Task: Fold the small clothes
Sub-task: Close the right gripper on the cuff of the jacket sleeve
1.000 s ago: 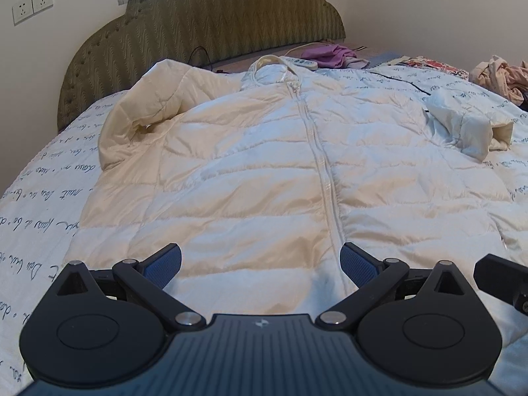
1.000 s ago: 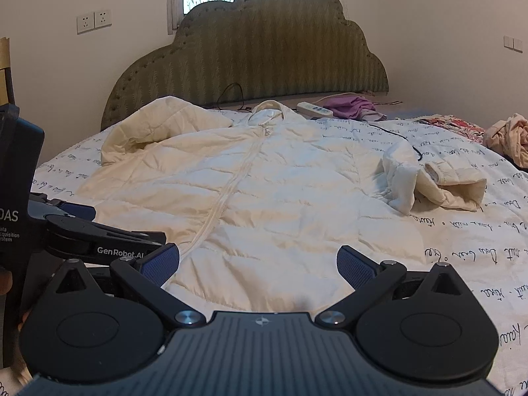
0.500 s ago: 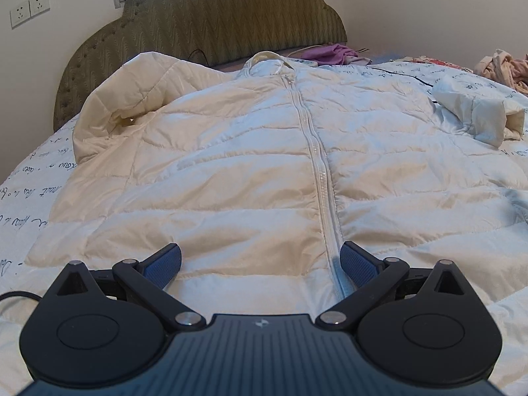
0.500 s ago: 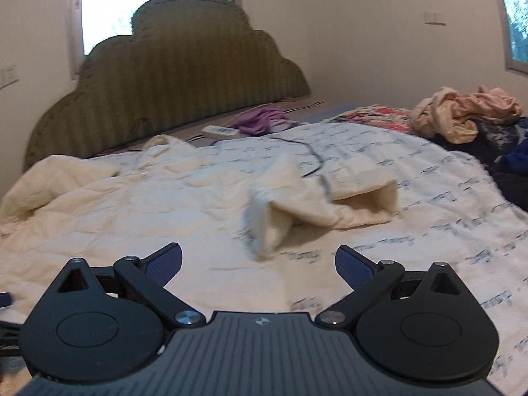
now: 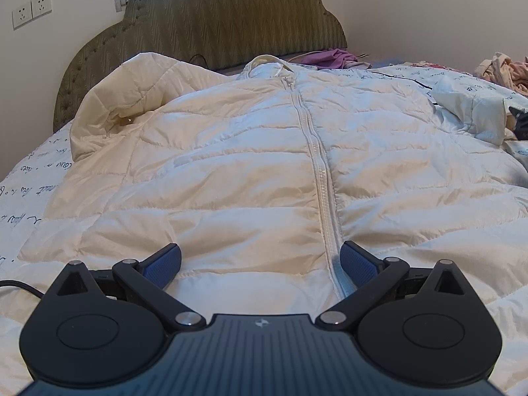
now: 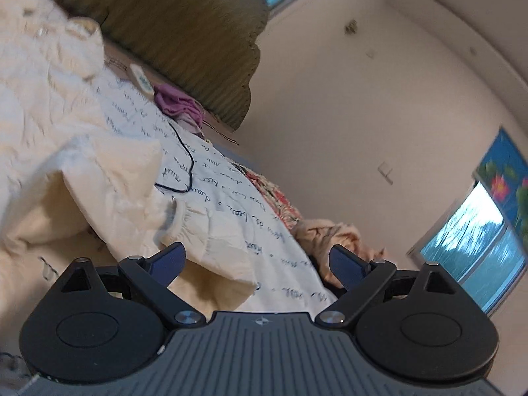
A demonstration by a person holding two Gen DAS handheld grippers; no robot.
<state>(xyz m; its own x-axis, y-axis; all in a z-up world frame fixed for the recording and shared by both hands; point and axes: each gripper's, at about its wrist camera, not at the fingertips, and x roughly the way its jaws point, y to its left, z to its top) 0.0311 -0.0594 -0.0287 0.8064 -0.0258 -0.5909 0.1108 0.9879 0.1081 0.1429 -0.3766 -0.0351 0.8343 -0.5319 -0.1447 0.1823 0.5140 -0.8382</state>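
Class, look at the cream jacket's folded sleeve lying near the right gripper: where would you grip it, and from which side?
Probably the elastic cuff of the sleeve: it is the free end facing the right gripper, whose jaws are closing with nothing gripped yet. Come in low along the bedspread.

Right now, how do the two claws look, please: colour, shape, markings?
Both look identical. The left claw and right claw each have black linkage arms with silver pivot screws, two round black discs, blue ribbed pads and a dark ribbed body bearing a small white emblem. A thin black cable trails beside the left one.
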